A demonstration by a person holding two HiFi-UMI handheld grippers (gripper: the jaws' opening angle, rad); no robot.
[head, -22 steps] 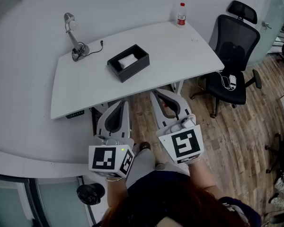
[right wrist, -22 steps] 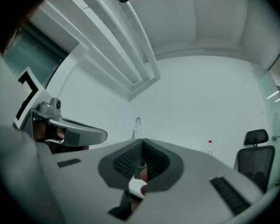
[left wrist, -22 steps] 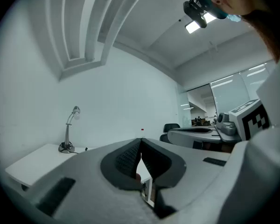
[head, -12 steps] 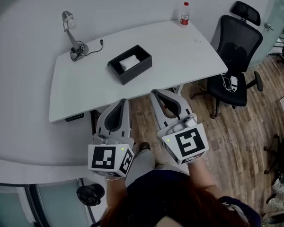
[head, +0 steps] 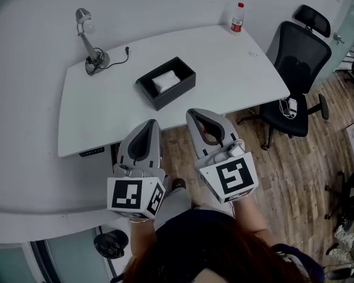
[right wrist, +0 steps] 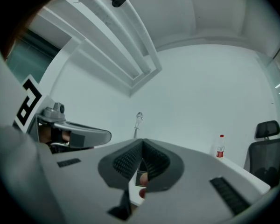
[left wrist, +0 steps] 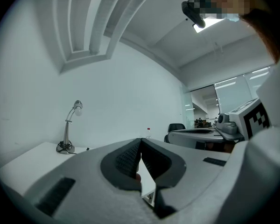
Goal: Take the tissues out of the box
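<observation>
Black box (head: 177,93) with white tissues (head: 165,80) sits on the desk (head: 236,69), well ahead of the left gripper (head: 148,123) and right gripper (head: 194,112). Both pairs of fingers (left wrist: 123,158) are pressed together, holding nothing.

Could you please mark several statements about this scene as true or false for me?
The black box sits on the white table. True.
The right gripper holds tissues. False: its fingers are shut on nothing; the tissues lie in the box.
The desk lamp stands at the table's far left corner. True.
The bottle lies on its side beside the box. False: it stands upright at the far right corner.
The left gripper reaches into the box. False: it hovers at the table's near edge, apart from the box.
</observation>
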